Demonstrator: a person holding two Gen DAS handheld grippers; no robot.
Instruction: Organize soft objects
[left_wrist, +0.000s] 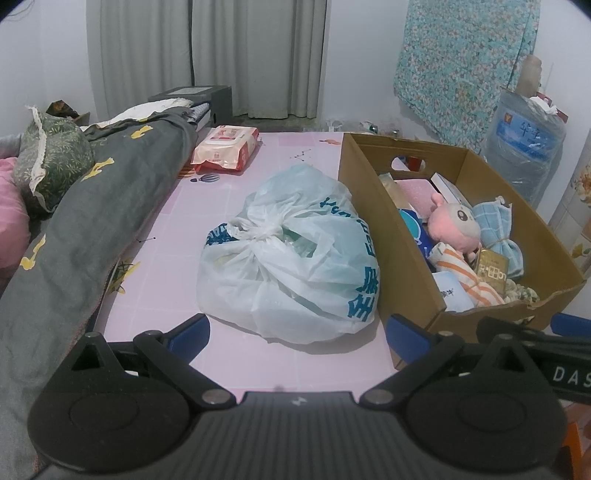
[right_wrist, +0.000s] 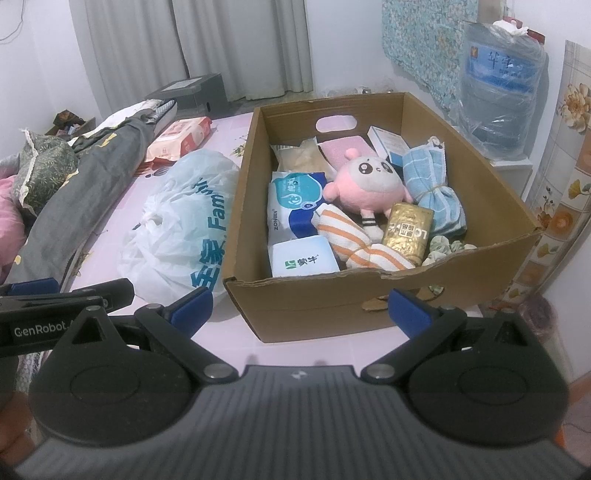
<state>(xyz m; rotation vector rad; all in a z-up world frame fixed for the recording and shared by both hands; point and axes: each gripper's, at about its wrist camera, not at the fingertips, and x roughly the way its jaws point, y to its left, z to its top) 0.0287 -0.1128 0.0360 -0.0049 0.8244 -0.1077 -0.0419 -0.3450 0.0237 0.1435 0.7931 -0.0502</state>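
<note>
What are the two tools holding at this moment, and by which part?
Nothing is held. The left tool and the right tool are both open with nothing between their fingers, short of the plastic bag and the cardboard box.

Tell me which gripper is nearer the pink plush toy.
Right. The right gripper faces the cardboard box holding the pink plush toy; the left gripper fronts the white plastic bag beside it.

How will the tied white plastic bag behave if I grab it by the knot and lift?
The white plastic bag looks thin and crinkled, so it will probably sag and swing rather than hold shape. Its knot is bunched film, likely slippery in the left claw. It bulges softly, so the contents are probably light, though hidden.
</note>
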